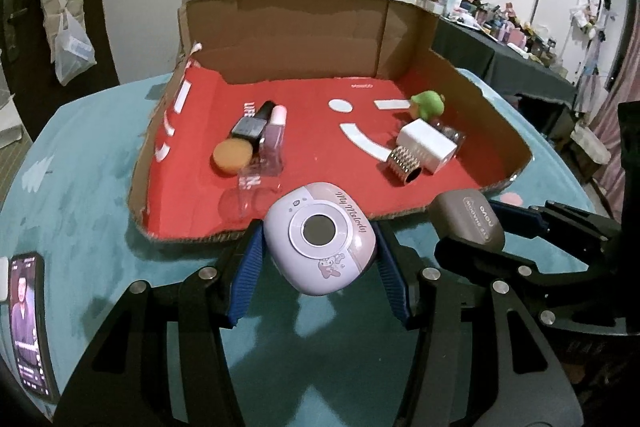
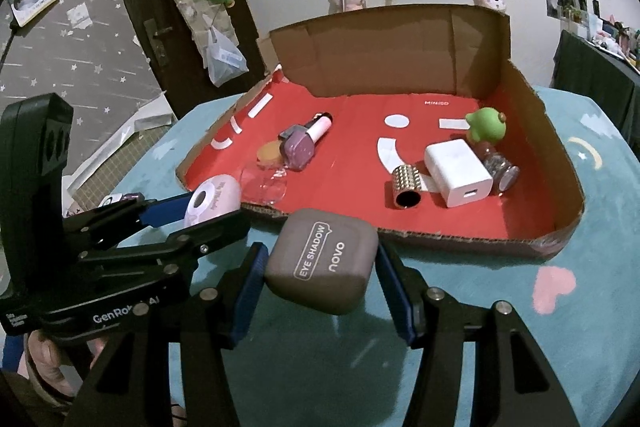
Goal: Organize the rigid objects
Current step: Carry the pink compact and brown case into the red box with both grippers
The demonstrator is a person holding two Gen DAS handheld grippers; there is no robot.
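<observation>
Left tongs [image 1: 318, 259] clamped on lilac compact [image 1: 320, 241] at lower centre, right tongs [image 2: 320, 267] clamped on grey eyeshadow case [image 2: 322, 261] at lower centre, both lifted above teal tabletop [image 2: 480, 327] before red-floored cardboard tray [image 2: 568, 187].

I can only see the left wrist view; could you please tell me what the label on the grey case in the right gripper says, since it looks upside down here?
Observer: The grey case reads "EYE SHADOW" and "novo", and the right gripper is shut on it from both sides.
Operator: Thank you. Is there a port on the white charger in the box?
Observer: Yes, the white charger shows a small slot on its near face.
Operator: And what is the purple thing by the orange disc?
Observer: A purple nail polish bottle lying on its side, its pale cap pointing toward the back wall of the cardboard box.
</observation>
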